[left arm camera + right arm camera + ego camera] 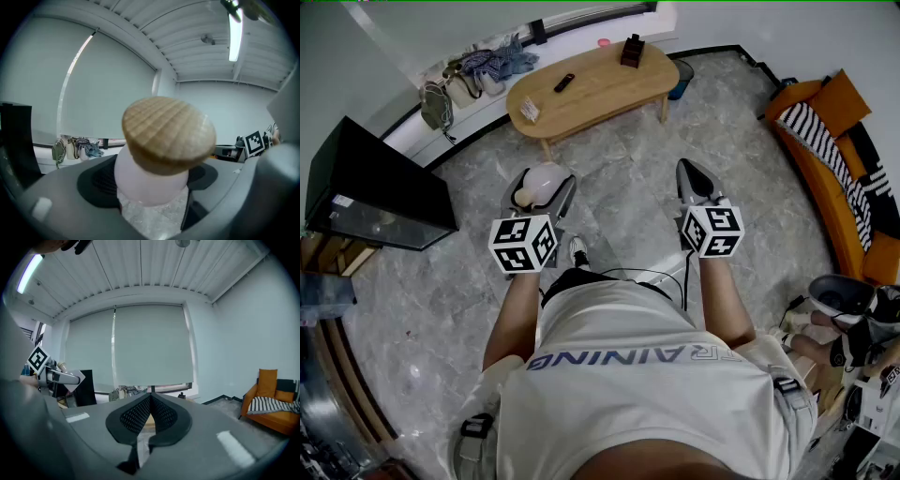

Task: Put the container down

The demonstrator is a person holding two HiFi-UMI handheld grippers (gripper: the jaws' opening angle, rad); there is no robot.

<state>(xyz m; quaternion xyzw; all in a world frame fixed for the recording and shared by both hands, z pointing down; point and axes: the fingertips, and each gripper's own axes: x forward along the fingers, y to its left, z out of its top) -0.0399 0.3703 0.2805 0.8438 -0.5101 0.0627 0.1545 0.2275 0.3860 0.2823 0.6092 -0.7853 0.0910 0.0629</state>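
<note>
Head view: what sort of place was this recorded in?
Probably a living room or lounge: a low wooden coffee table by the wall, an orange sofa at the side, and a marble-look floor.

— We see an evenly bright room; the ceiling lamp [233, 40] glares white.
— We agree: soft shadows on the floor [628, 178], fisheye bending and dark corners in both gripper views, and the close container [150, 180] looks slightly soft.

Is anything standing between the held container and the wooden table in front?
Nothing visible does: only bare floor lies between the container in the left gripper and the table.
</note>
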